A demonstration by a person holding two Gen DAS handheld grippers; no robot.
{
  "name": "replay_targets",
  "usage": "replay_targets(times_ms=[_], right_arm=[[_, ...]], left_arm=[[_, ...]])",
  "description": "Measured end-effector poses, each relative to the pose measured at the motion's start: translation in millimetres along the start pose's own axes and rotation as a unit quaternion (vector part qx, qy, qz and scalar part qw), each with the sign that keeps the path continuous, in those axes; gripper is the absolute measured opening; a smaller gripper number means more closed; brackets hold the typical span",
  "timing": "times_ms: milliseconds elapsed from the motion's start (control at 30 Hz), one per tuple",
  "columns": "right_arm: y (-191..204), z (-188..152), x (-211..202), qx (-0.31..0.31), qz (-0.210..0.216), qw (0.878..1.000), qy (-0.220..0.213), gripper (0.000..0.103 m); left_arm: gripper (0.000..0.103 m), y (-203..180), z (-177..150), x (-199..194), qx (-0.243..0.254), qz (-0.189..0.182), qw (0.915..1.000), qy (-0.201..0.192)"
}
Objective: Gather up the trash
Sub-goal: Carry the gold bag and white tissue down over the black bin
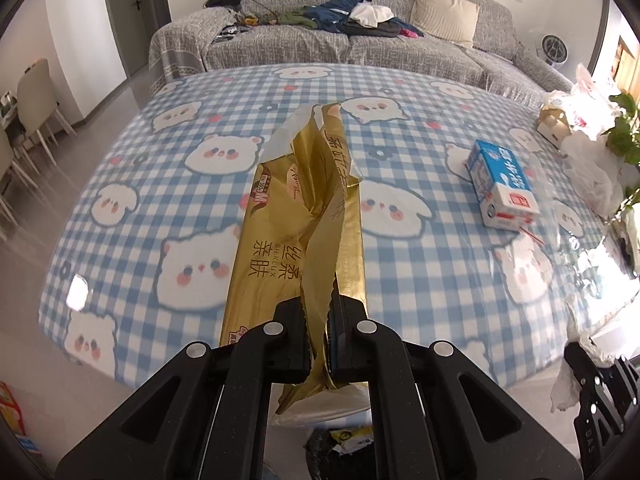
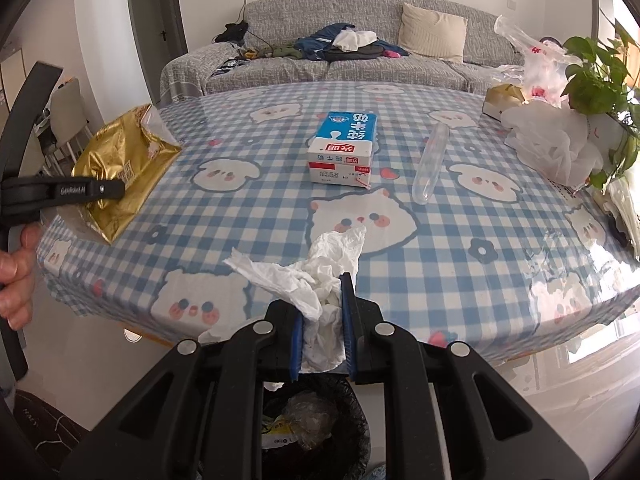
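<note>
My left gripper (image 1: 318,320) is shut on a torn gold tissue wrapper (image 1: 296,224), which hangs over the near edge of the checked table (image 1: 420,280). From the right wrist view the same gold wrapper (image 2: 120,172) shows at the table's left edge, pinched by the left gripper (image 2: 116,189). My right gripper (image 2: 322,320) is shut on a crumpled white tissue (image 2: 316,276) just off the table's near edge. Below it stands a black bin (image 2: 316,424) lined with a dark bag and holding rubbish. A blue and white milk carton (image 2: 344,146) lies on the table.
A clear plastic tube (image 2: 430,164) lies right of the carton. White plastic bags (image 2: 556,144), a small box (image 2: 502,98) and a green plant (image 2: 600,76) crowd the table's right side. A grey sofa (image 2: 340,60) with clothes stands behind. A hand (image 2: 18,268) grips the left tool.
</note>
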State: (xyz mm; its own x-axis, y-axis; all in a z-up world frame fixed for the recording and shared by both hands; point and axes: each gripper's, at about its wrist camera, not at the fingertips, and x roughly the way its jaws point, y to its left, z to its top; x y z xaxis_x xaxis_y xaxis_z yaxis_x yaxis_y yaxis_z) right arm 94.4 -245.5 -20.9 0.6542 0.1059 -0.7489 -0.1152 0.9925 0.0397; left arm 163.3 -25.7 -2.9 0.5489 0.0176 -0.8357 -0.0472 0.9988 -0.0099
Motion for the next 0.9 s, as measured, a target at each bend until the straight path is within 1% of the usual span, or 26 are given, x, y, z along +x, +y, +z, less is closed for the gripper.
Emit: replay_targets(times_ms=[367,633,900], right_arm=[[10.3,-24.4,-33.1,0.003,0.008,1.000,-0.013,0.015],[18.4,-56.2,-33.1,-0.004,0.006,1.000,0.000,0.015],[23.6,-81.0,-39.3,-0.002,0.011,1.000,0.009,0.015]], left_arm=[[0.005,0.7,-69.1,-31.0,0.008,-0.012,0.9999,0.007],[0.005,5.2,-128.6,-41.5,0.008,-0.020,0.9995,0.025],[0.005,1.2,-169.8,-53.0,0.010,-0.026,0.9991,0.030]])
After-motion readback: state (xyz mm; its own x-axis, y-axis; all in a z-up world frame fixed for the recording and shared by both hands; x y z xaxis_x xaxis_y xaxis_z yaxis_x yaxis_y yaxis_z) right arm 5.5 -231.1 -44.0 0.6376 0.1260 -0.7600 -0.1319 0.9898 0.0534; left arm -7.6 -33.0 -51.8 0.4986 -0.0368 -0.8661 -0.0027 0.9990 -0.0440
